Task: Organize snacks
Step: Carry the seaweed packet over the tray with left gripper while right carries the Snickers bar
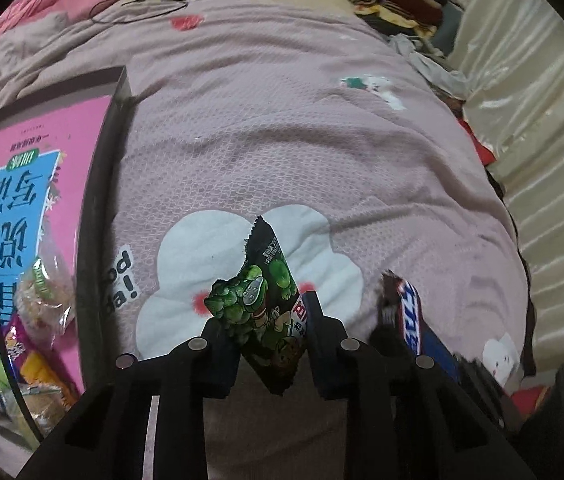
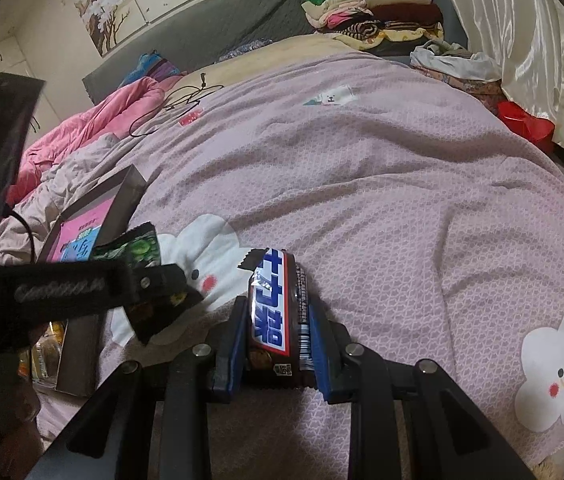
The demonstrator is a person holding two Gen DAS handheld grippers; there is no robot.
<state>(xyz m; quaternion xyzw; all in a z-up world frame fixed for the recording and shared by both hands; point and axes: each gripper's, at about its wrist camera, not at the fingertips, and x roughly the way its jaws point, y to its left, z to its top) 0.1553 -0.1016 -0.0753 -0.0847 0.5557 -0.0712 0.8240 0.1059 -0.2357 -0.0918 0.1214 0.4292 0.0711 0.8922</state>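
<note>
The left gripper (image 1: 270, 320) pinches a green pea packet (image 1: 266, 296) above the bed (image 1: 282, 128), likely bound for the snack box (image 1: 98, 184) at left. The right gripper (image 2: 278, 332) clamps a chocolate bar (image 2: 272, 308), awaiting sorting.

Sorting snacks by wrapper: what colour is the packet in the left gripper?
Mostly green on black, with cartoon peas: the snack packet, clearest in the left wrist view.

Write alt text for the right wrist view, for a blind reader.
The right gripper is shut on a chocolate bar above a pink bedspread. To its left, the left gripper holds a green snack packet near an open box of snacks.
</note>
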